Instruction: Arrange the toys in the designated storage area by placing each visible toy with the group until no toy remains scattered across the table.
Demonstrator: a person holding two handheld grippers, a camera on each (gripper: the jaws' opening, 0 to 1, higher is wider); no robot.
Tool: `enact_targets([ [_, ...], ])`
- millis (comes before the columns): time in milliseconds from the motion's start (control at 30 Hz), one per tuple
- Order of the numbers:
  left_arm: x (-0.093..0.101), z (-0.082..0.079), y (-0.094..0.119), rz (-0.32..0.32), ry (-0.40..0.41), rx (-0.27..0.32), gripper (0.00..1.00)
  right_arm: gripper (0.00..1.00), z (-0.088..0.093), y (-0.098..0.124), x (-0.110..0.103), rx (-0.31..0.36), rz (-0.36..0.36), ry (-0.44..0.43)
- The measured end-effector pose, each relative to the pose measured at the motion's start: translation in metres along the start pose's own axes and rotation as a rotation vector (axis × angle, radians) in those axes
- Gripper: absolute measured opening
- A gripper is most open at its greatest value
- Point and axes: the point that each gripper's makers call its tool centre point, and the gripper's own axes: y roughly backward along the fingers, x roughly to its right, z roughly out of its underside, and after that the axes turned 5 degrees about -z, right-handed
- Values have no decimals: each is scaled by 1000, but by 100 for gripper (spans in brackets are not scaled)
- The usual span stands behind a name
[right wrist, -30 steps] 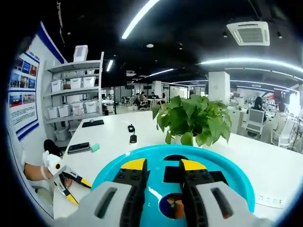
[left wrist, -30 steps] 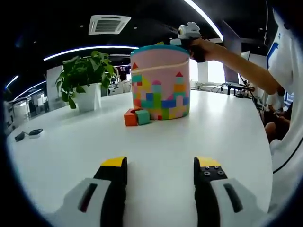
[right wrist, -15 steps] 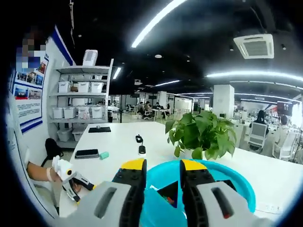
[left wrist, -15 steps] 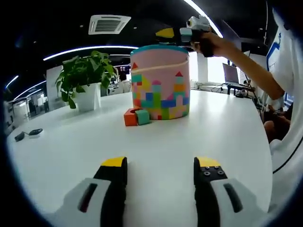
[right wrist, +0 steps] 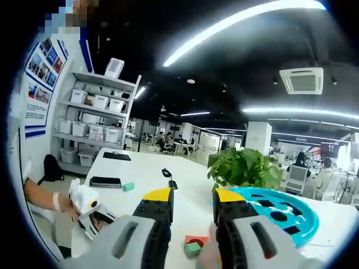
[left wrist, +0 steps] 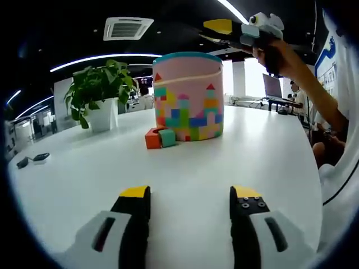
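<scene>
Black, yellow-tipped tool [left wrist: 190,197] jaws

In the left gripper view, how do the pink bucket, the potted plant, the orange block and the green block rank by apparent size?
1. Pink bucket
2. Potted plant, which stands farther back, so its real size is uncertain
3. Orange block and green block look about alike

We note an open-plan office, dark ceiling with long light strips [right wrist: 241,28], ceiling air vent [left wrist: 128,27], white shelving with storage bins [right wrist: 98,117], blue-trimmed poster wall [right wrist: 42,84], white table [left wrist: 185,168], potted plant [left wrist: 101,92], bright windows beyond.
</scene>
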Motion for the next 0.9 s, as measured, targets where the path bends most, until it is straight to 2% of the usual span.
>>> enact_targets([
  [100,0,0,0,1,1,0,58,29,25,-6,-16,-27,-22,-31],
  [133,0,0,0,1,1,0,58,29,40,-8,-22,-57,-27,-52],
  [200,0,0,0,0,0,0,58,29,57,-13,-28,-79,-31,-70],
  [267,1,0,0,1,0,0,58,29,80,-18,-36,-112,-37,-130],
  [400,1,0,0,3,-1,0,58,30,110,-27,-40,-144,-8,-165],
  [467,2,0,0,5,-1,0,58,27,124,-32,-39,-152,35,-169],
  [533,2,0,1,5,-2,0,58,28,138,-39,-40,-161,63,-211],
  [733,3,0,1,6,-2,2,58,31,162,-47,-40,-193,115,-247],
  [900,3,0,1,8,-3,2,58,31,174,-42,-39,-200,139,-221],
])
